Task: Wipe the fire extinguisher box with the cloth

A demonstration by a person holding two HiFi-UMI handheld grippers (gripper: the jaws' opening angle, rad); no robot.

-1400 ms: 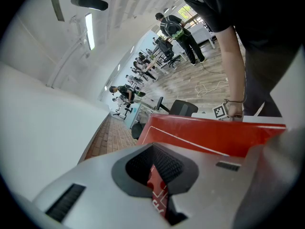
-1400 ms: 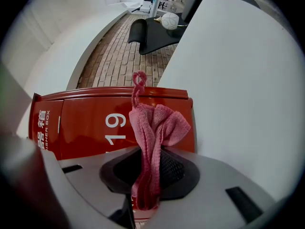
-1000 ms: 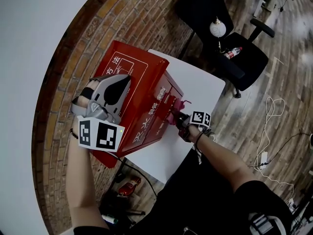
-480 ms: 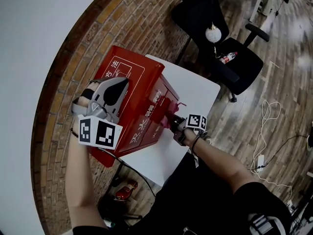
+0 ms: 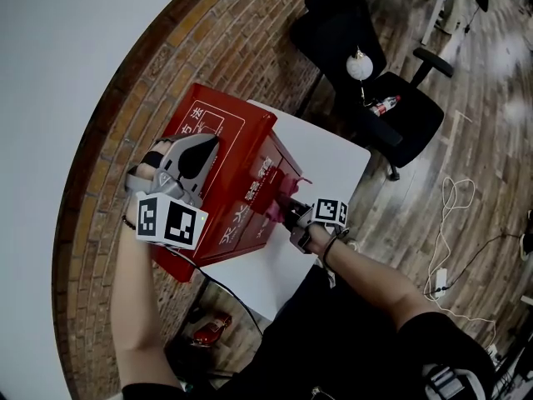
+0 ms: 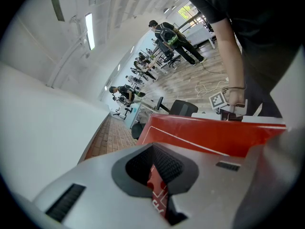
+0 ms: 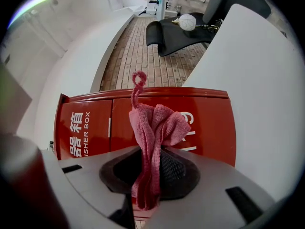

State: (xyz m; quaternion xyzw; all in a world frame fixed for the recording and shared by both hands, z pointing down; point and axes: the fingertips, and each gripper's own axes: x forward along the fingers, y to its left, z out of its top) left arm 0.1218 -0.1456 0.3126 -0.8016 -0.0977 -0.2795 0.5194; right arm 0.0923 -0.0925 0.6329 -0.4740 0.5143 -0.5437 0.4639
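The red fire extinguisher box (image 5: 225, 173) stands on a white table (image 5: 333, 152) against the brick wall; its front with white lettering (image 7: 157, 120) fills the right gripper view. My right gripper (image 5: 287, 209) is shut on a pink cloth (image 7: 152, 128), which is bunched between the jaws and held up against the box's front face (image 5: 266, 194). My left gripper (image 5: 200, 151) rests on the box's top (image 6: 214, 135), shut, with nothing between its jaws.
A black office chair (image 5: 366, 73) with a white ball and a bottle on it stands behind the table. Cables (image 5: 454, 223) lie on the wooden floor at the right. A small red object (image 5: 204, 327) sits on the floor under the table. People stand far off (image 6: 167, 32).
My right gripper has risen with the cloth up the box's front face. The left gripper has stayed on the box's top.
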